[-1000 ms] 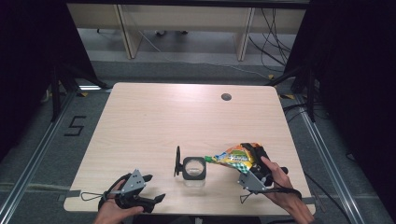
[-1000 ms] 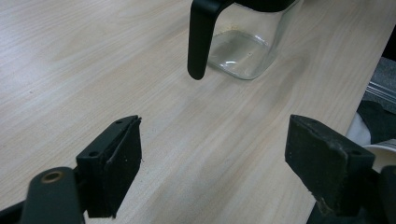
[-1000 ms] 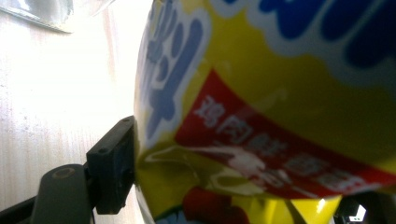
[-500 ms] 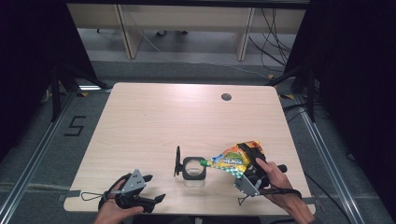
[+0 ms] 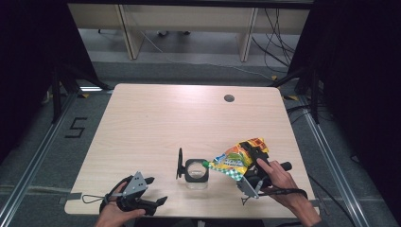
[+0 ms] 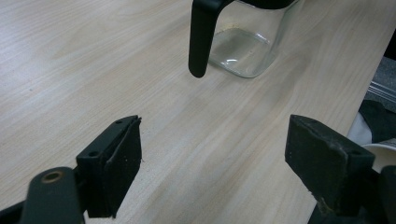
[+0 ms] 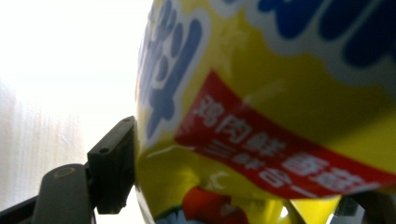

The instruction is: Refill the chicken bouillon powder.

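Observation:
A clear glass jar (image 5: 196,172) with a black rim and an upright black lid or handle (image 5: 180,163) stands near the table's front edge; its base (image 6: 243,49) and black handle (image 6: 201,39) appear ahead in the left gripper view. My right gripper (image 5: 253,158) is shut on a yellow snack bag (image 5: 235,158), tilted so that its green-checked corner points at the jar's mouth. The bag (image 7: 280,107) presses against the jaw in the right gripper view. My left gripper (image 5: 153,191) rests open at the front left, its pads (image 6: 119,163) wide apart over bare wood.
The light wooden table (image 5: 156,123) has a round cable hole (image 5: 229,98) at the back right. Dark floor, metal rails and cables surround it, with a shelf frame behind.
The right gripper has carried the snack bag left and down, bringing its corner to the jar's mouth. The left gripper has stayed put.

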Action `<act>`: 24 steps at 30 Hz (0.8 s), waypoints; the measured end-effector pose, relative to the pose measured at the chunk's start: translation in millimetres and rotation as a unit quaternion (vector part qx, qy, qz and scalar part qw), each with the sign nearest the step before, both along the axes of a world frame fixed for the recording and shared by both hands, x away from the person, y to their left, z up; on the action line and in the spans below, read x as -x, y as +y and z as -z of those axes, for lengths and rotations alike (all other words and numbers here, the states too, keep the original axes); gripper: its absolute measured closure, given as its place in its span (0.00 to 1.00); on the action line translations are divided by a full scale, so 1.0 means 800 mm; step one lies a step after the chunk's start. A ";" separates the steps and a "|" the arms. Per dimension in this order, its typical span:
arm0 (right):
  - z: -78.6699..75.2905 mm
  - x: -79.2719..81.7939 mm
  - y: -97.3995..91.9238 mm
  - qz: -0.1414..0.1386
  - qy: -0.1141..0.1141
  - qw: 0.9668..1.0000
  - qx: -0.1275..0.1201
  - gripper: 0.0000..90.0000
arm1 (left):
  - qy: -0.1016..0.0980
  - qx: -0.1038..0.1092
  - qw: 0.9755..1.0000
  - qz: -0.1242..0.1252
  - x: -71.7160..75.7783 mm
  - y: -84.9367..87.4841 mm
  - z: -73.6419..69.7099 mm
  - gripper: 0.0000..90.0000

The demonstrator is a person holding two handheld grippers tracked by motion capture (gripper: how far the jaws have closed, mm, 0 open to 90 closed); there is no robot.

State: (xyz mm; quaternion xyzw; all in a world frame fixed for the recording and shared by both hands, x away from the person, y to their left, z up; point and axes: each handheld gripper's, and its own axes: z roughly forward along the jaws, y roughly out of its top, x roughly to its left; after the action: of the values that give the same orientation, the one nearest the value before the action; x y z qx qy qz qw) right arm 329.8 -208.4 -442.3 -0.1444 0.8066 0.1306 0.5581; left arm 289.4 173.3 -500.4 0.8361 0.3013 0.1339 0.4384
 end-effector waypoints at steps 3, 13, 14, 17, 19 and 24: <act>-0.005 -0.001 0.001 -0.010 -0.012 1.000 0.020 0.25 | 0.009 0.009 1.000 -0.008 0.002 -0.002 0.001 0.20; -0.015 -0.010 0.014 -0.085 -0.057 0.990 0.100 0.26 | 0.011 0.015 1.000 -0.011 0.002 -0.003 0.002 0.20; -0.021 -0.014 0.020 -0.122 -0.073 0.981 0.131 0.26 | 0.010 0.014 1.000 -0.010 0.002 -0.003 0.002 0.20; -0.020 -0.011 0.019 -0.102 -0.074 0.981 0.145 0.26 | 0.002 0.007 1.000 -0.003 0.001 -0.001 0.001 0.20; -0.012 -0.004 0.014 -0.053 -0.060 0.991 0.109 0.26 | 0.011 0.015 1.000 -0.011 0.002 -0.003 0.001 0.20; -0.011 0.001 0.019 -0.050 -0.078 0.988 0.126 0.26 | 0.011 0.014 1.000 -0.011 0.002 -0.003 0.002 0.20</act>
State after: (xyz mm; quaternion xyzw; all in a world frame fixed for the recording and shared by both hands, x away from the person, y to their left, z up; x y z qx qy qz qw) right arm 329.0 -193.5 -433.7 -0.2630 0.7621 0.0440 0.5899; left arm 287.5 171.0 -501.6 0.8278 0.3170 0.1250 0.4456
